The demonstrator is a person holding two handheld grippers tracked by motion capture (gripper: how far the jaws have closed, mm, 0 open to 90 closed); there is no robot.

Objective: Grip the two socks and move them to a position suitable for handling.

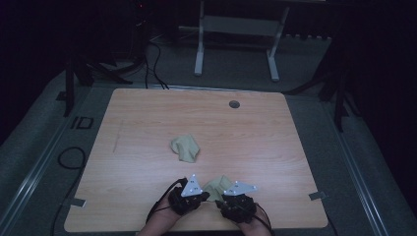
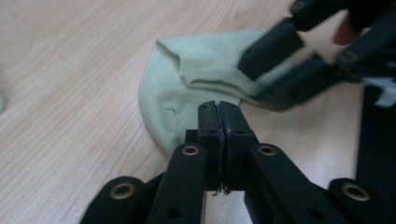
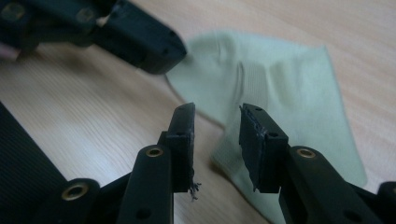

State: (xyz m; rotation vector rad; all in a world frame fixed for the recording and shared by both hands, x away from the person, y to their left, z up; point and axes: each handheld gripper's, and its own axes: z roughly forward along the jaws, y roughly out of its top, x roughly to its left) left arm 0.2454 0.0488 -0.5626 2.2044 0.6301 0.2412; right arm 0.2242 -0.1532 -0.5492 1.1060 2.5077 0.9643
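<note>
Jaws pressed together, the left gripper [image 2: 218,109] sits at the edge of a pale green sock [image 2: 187,93], whether pinching it cannot be told, while the right gripper [image 3: 217,126] stands parted over the same sock. A second sock [image 1: 186,148] lies beyond it, mid-table [image 1: 147,113].

table [image 1: 147,128] | cloth [image 1: 186,148] mid | second cloth [image 1: 218,186] between left gripper [image 1: 202,196], right gripper [image 1: 220,200]

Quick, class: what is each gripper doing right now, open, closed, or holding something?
Left gripper: closed, at the edge of the pale green cloth; a grip on it cannot be told.
Right gripper: open, holding nothing.
</note>
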